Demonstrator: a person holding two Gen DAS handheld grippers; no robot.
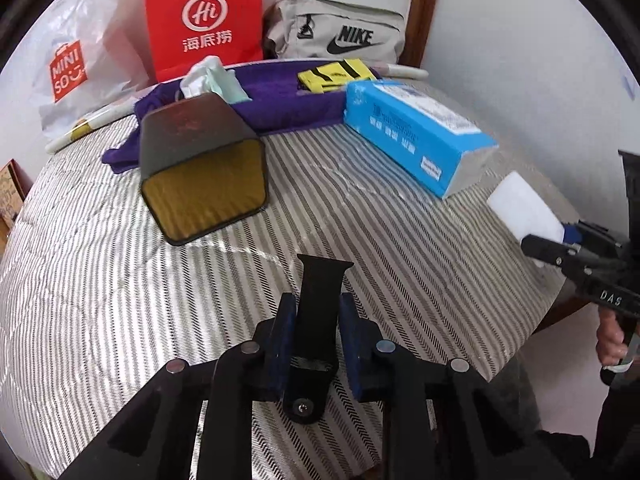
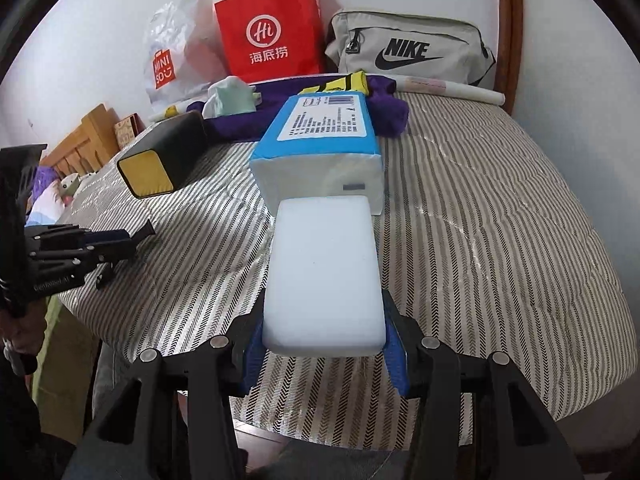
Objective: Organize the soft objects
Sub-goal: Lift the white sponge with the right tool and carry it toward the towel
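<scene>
The white foam block [image 2: 324, 272] is sitting clamped between the blue pads of the right hand-held gripper [image 2: 324, 344], held above the striped bed cover [image 2: 480, 240] and pointing at the end of the blue tissue pack [image 2: 320, 148]. The left hand-held gripper [image 1: 318, 320] is pinching a black strap [image 1: 320, 292], which sticks forward from its pads over the bed.

Judging by this, the carrying step is under way: both soft items are gripped and waiting for a place. The black bin with the yellow lining [image 1: 200, 168], lying on its side with its mouth facing the grippers, looks like the likely target; the next move is calling for lining a held piece up with that opening and releasing it inside.

Readable writing: "MINISO" on the white plastic bag [image 2: 168, 60], "Hi 海底捞" on the red paper bag [image 2: 268, 32], "NIKE" on the grey pouch [image 2: 408, 52], and "DAS" on the right gripper's body in the left view. The tissue pack's print is too small to read.
</scene>
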